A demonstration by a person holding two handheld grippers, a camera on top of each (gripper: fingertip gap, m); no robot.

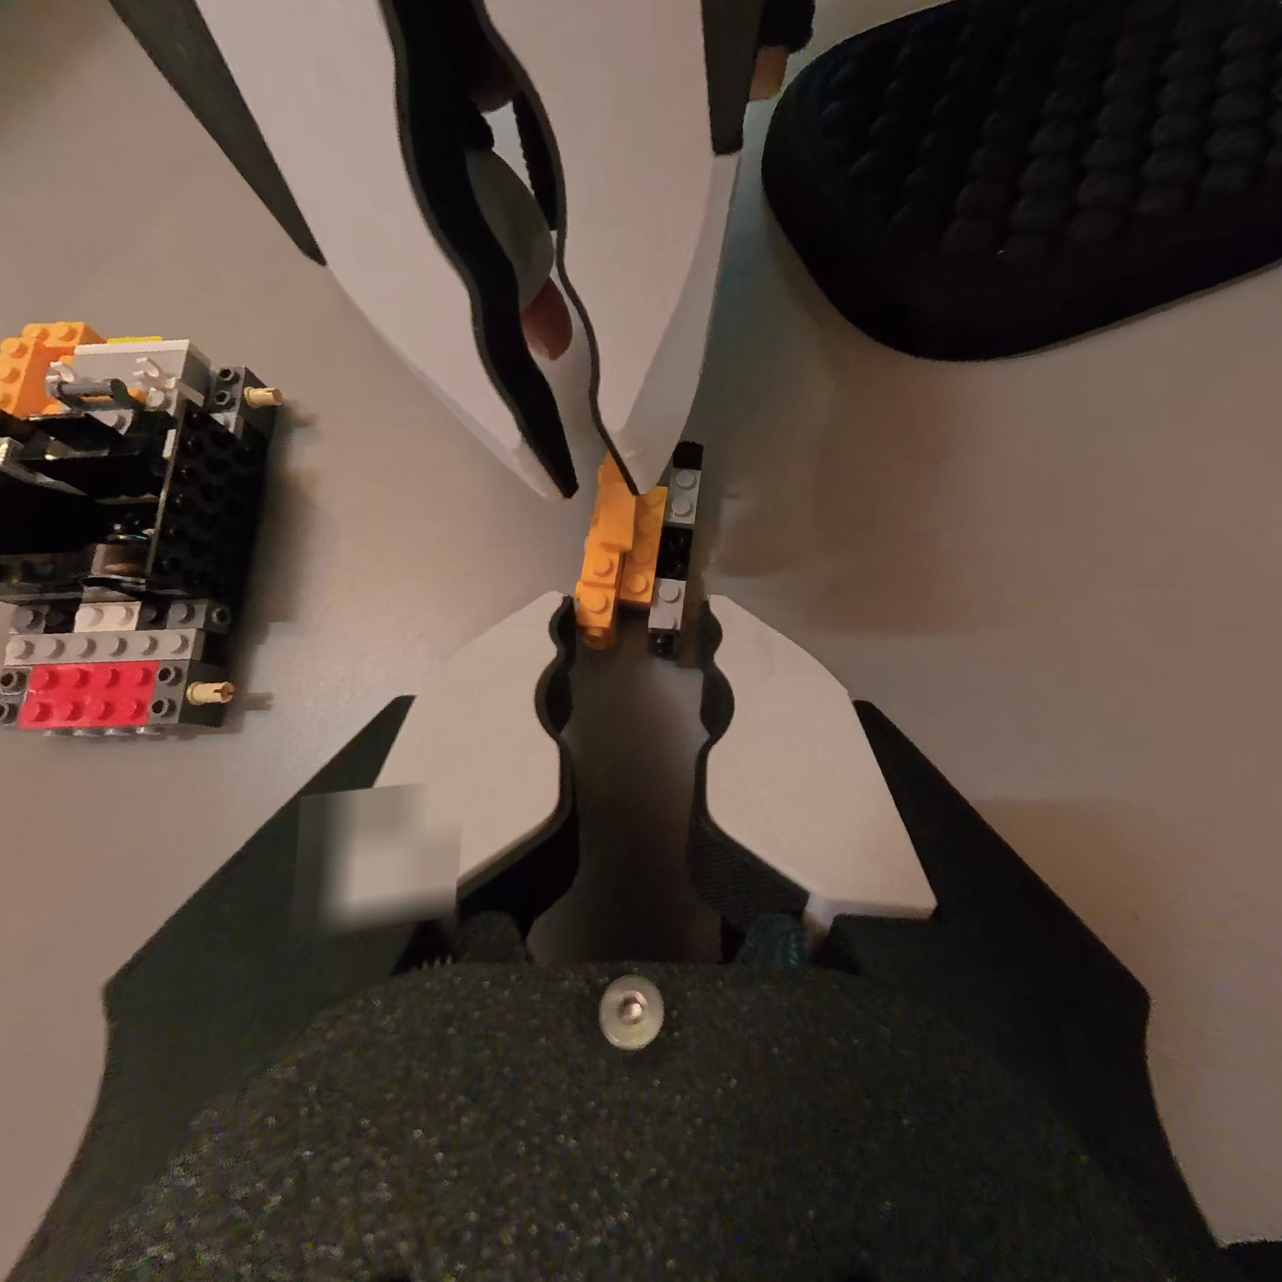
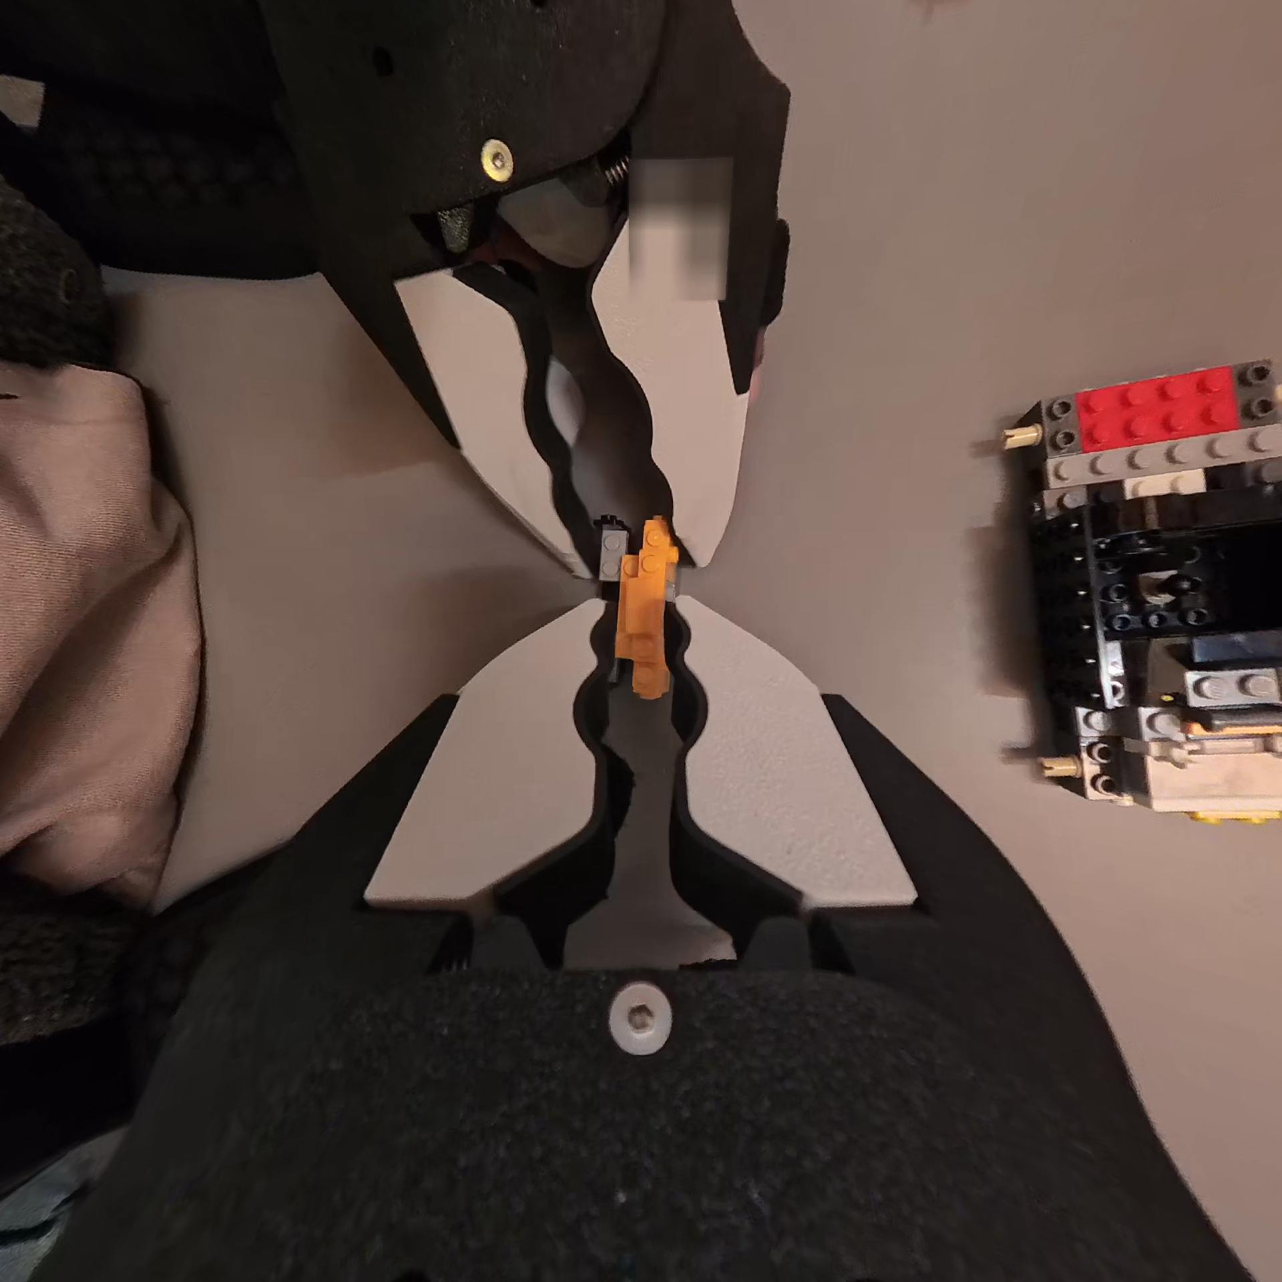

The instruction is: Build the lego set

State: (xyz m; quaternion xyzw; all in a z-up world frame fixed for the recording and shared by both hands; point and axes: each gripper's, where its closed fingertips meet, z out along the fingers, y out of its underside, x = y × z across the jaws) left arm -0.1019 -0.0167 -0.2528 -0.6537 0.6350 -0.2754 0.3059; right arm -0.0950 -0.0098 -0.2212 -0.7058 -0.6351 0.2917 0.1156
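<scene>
My left gripper (image 1: 631,617) is shut on a small sub-assembly: a grey and black brick strip (image 1: 676,548) with orange pieces (image 1: 610,548) on it, held above the table. My right gripper (image 2: 638,617) faces it from the opposite side and is shut on the orange pieces (image 2: 642,610). In the left wrist view the right gripper (image 1: 603,485) comes in from the top. In the right wrist view the left gripper (image 2: 638,565) comes in from the top, with the grey strip (image 2: 612,555) beside it. The partly built lego model (image 1: 125,541) with a red brick (image 1: 90,694) lies on the table to the side (image 2: 1151,590).
A black textured cushion (image 1: 1040,173) lies at the upper right of the left wrist view. A pinkish cloth (image 2: 83,624) lies at the left of the right wrist view. Tan pins (image 1: 208,691) stick out of the model's side. The table (image 1: 1040,624) is plain grey. The grippers are tip to tip, or close to it.
</scene>
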